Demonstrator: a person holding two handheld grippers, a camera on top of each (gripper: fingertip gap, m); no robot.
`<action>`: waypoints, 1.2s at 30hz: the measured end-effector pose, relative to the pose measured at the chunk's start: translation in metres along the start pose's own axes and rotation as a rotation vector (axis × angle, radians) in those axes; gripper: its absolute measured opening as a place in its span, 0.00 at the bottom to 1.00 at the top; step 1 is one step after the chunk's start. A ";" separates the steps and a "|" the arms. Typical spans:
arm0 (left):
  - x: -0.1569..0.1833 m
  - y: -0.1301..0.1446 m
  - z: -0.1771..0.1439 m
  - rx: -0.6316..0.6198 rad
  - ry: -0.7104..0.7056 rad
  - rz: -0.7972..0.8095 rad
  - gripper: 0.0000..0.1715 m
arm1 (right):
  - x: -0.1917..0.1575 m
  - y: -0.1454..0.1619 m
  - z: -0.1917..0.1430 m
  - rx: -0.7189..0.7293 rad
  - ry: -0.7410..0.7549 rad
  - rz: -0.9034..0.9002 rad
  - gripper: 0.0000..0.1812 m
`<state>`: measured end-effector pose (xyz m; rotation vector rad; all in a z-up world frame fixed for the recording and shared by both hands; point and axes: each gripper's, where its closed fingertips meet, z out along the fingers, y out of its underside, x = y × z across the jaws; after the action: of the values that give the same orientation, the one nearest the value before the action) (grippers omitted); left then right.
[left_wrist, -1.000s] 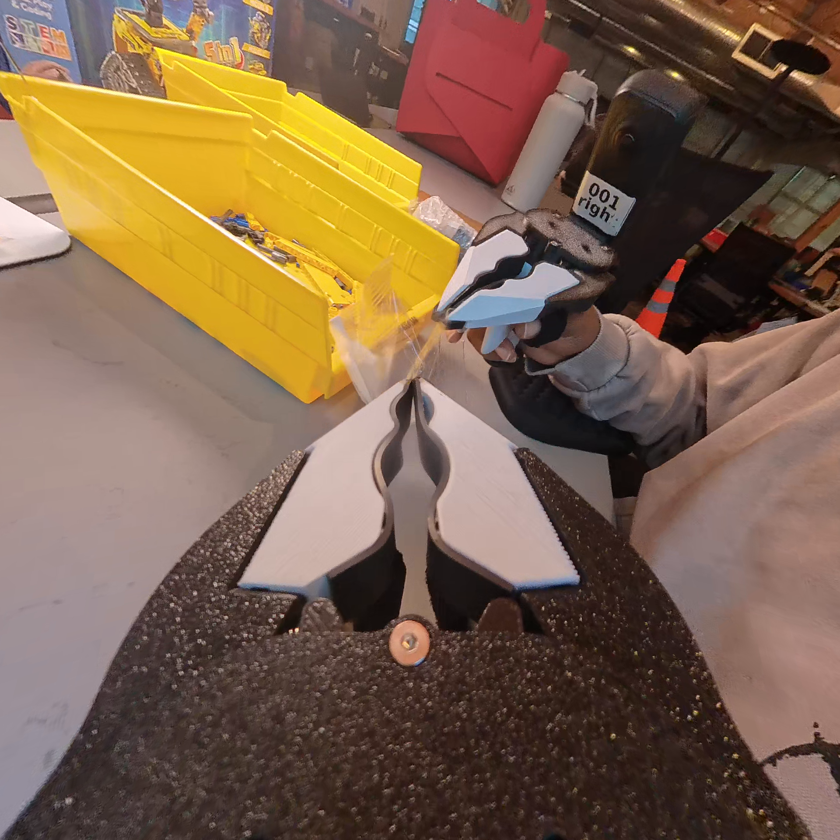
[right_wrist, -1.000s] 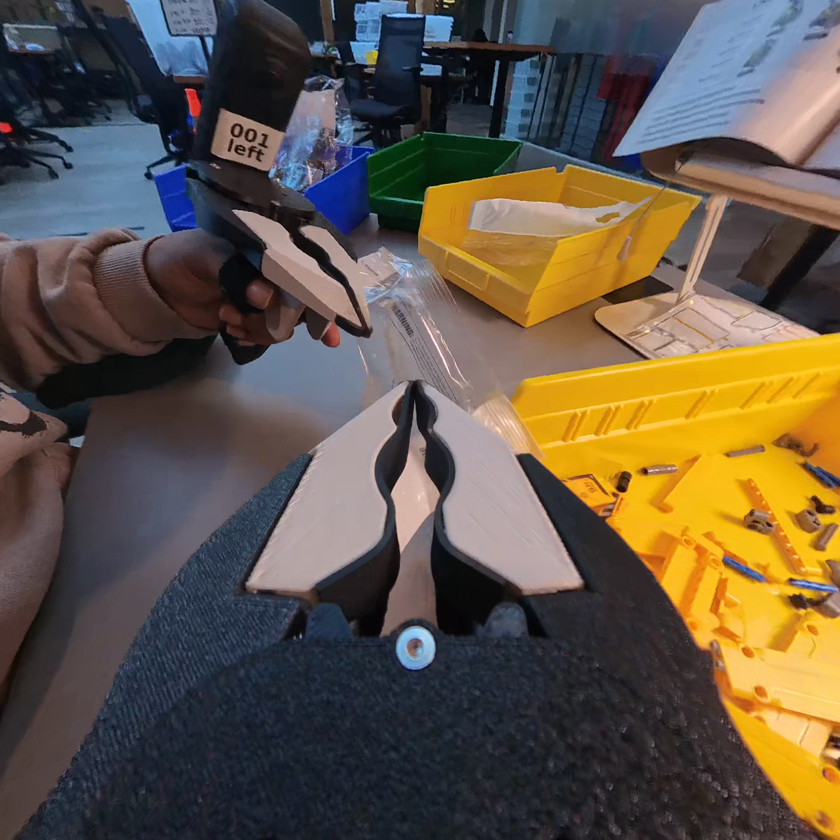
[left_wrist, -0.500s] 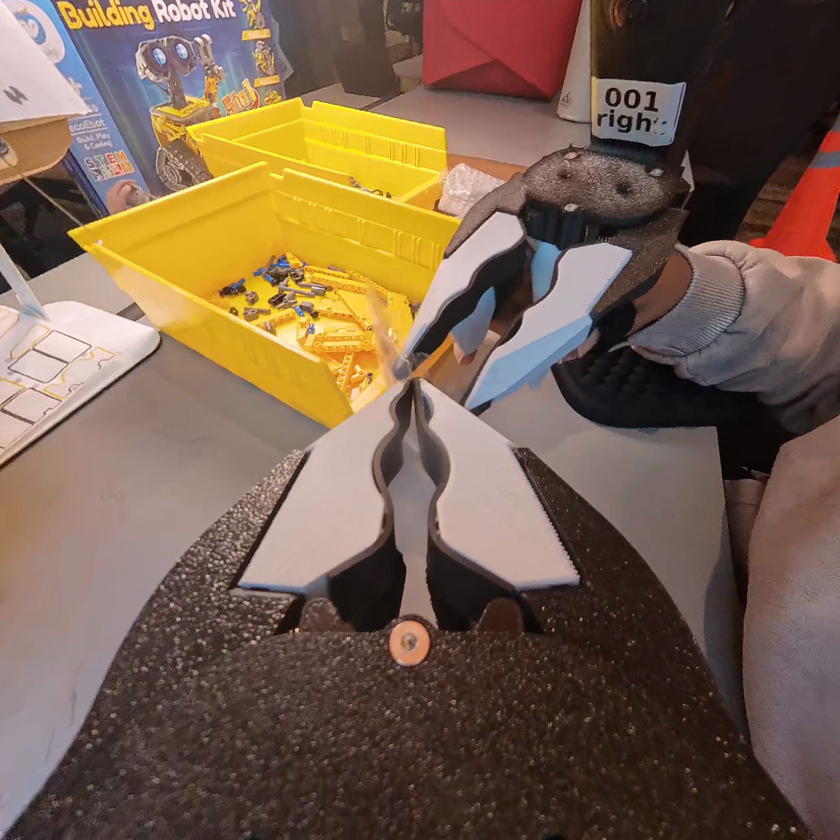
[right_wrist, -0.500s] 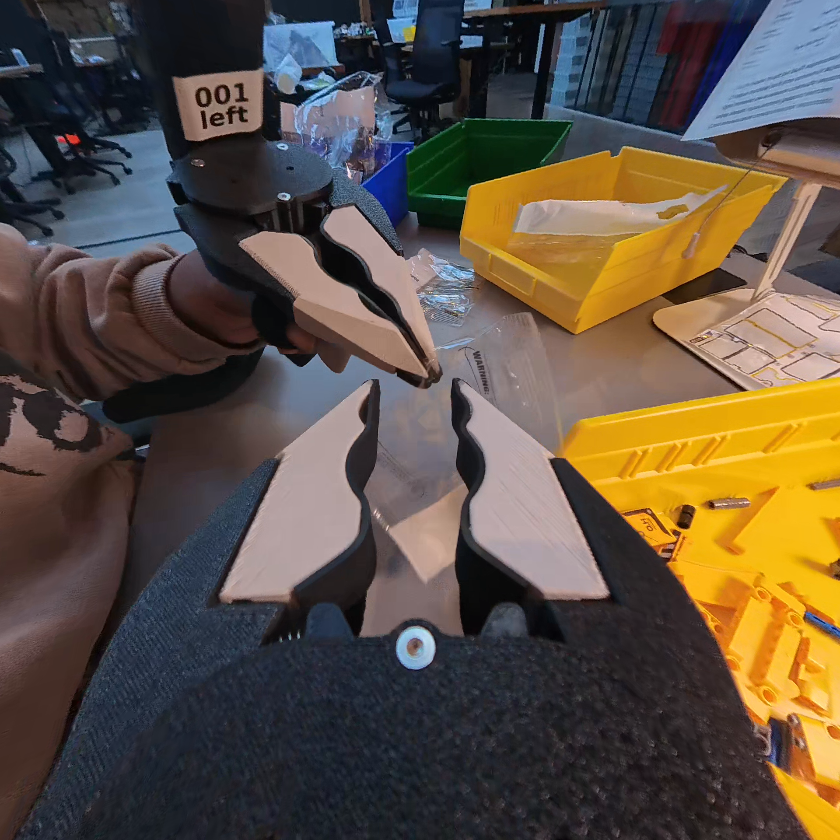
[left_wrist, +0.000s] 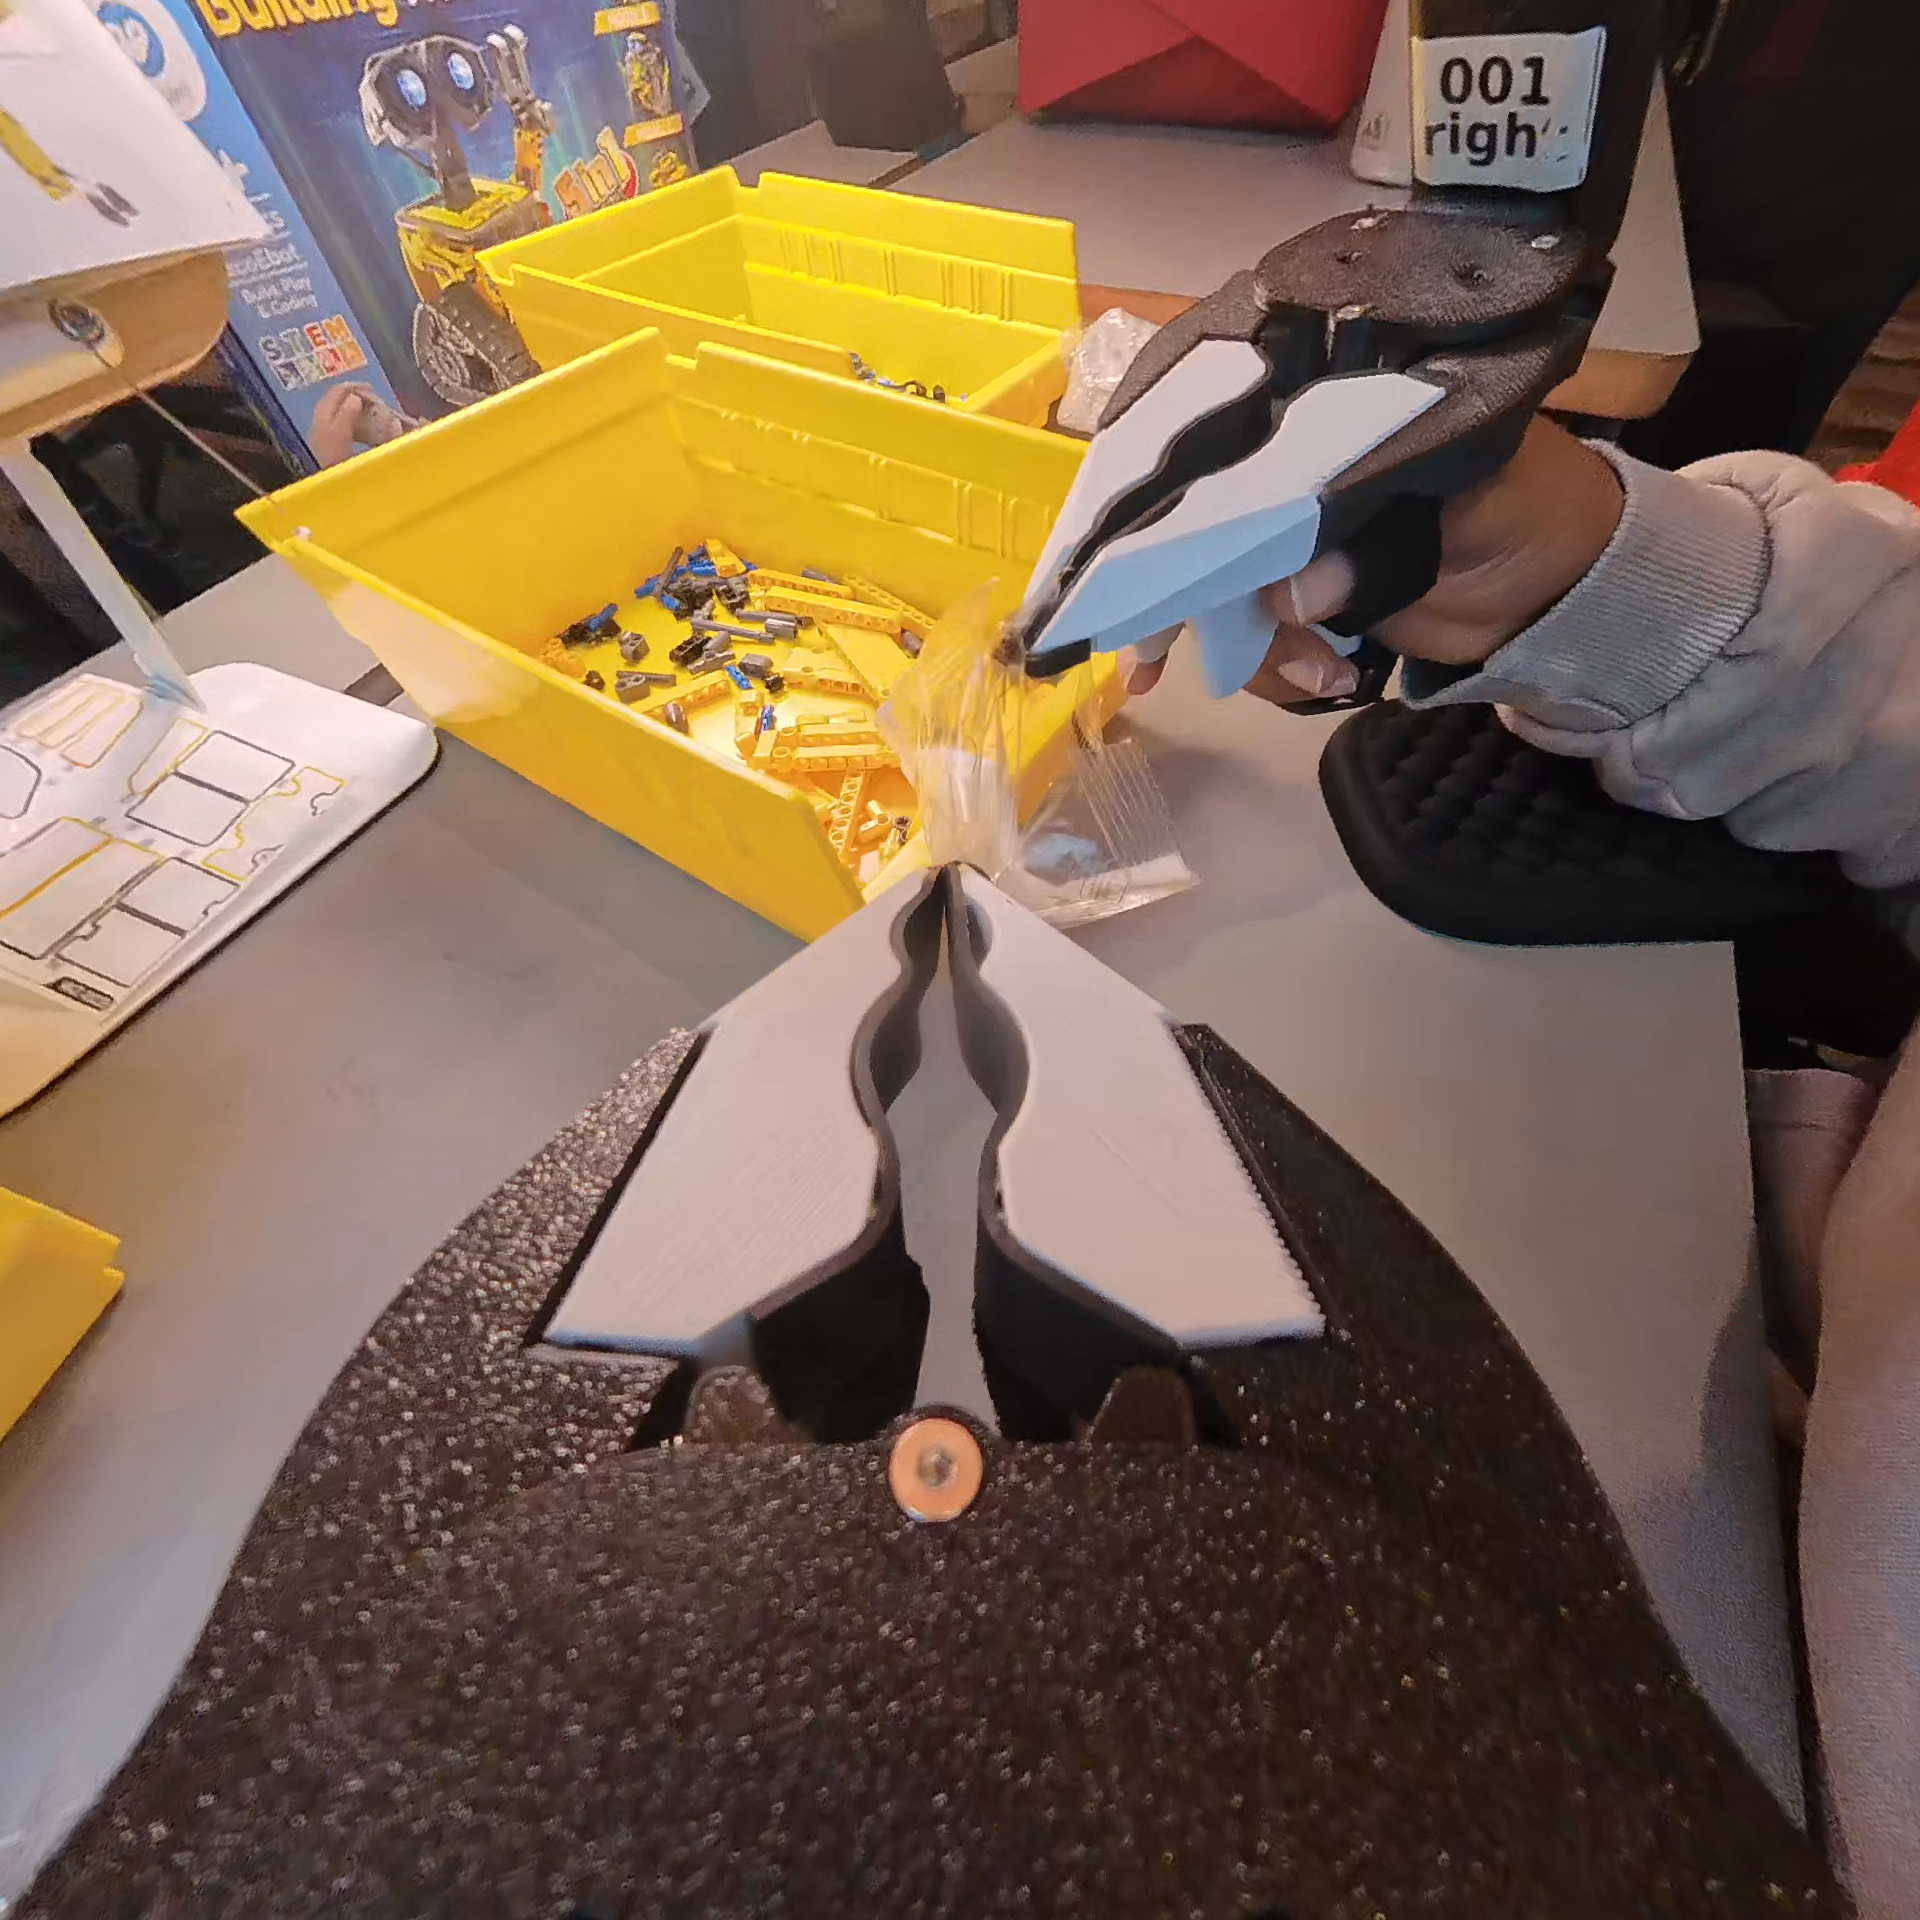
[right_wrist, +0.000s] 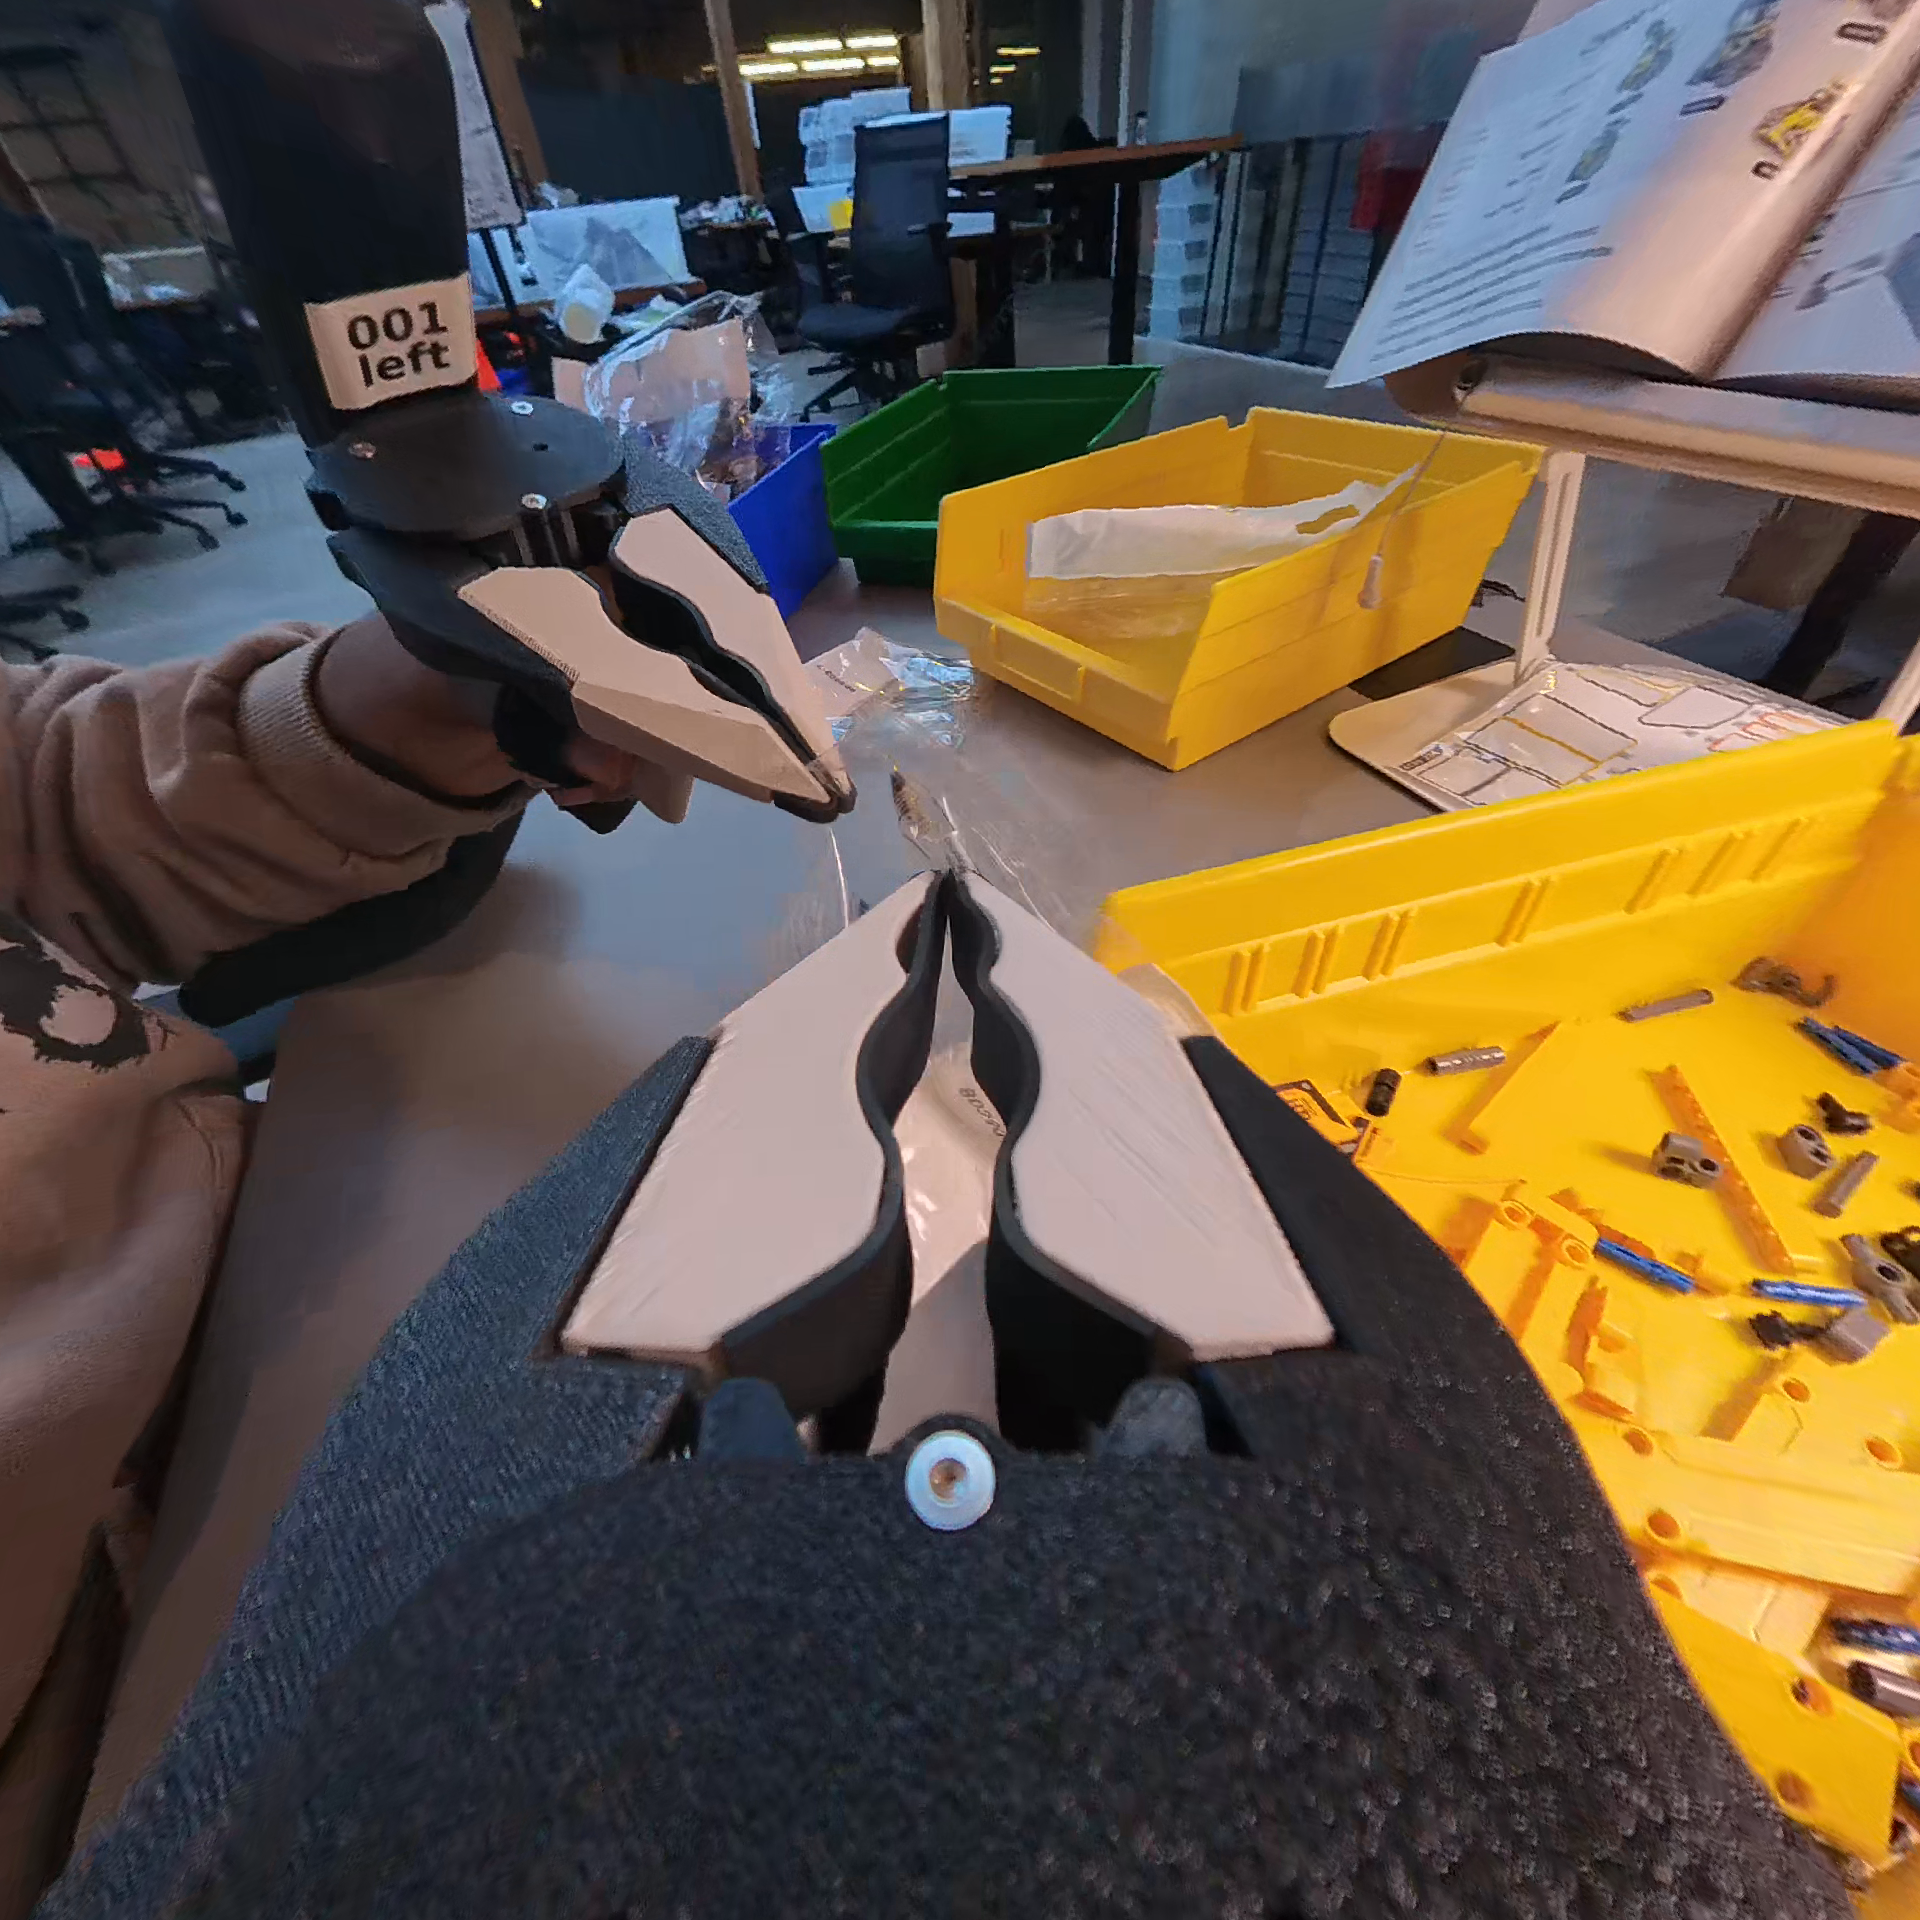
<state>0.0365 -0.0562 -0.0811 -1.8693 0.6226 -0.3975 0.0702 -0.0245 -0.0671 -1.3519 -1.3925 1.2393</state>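
Observation:
A clear plastic bag (left_wrist: 961, 748) is stretched between both grippers, just above the near corner of a yellow bin (left_wrist: 468, 540) that holds several small yellow, grey and blue building parts. My left gripper (left_wrist: 948, 875) is shut on the bag's lower end. My right gripper (left_wrist: 1023, 652), farther off in the left wrist view, pinches its upper end. In the right wrist view my right gripper (right_wrist: 948, 878) is shut on the bag (right_wrist: 997, 831). The left gripper (right_wrist: 831, 798) is shut on it just up and to the left. The parts bin (right_wrist: 1455, 894) lies to the right.
A second yellow bin (right_wrist: 1226, 665) with a white bag, a green bin (right_wrist: 987, 447) and a blue bin (right_wrist: 790, 509) stand farther back. An open manual (right_wrist: 1662, 208) sits on a white stand. A blue kit box (left_wrist: 447, 208) stands behind the bins. A black pad (left_wrist: 1507, 831) lies under the person's wrist. The tips of one gripper are about 6 cm away from the tips of the other.
My right gripper opened half a second ago and has shut again on the bag. The two grippers have drawn apart, and the bag is now pulled taut between them.

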 end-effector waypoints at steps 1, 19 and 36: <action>-0.001 0.003 0.000 0.000 0.013 -0.029 0.00 | 0.002 0.002 0.000 -0.008 0.014 -0.009 0.00; -0.011 0.033 0.027 0.058 0.065 -0.188 0.11 | -0.022 0.032 0.036 -0.139 0.029 -0.223 0.00; -0.026 0.055 0.033 -0.052 -0.042 -0.183 0.06 | -0.014 0.037 0.034 -0.164 0.096 -0.236 0.00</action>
<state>0.0207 -0.0317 -0.1440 -1.9862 0.4384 -0.4632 0.0450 -0.0438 -0.1089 -1.2950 -1.5618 0.9112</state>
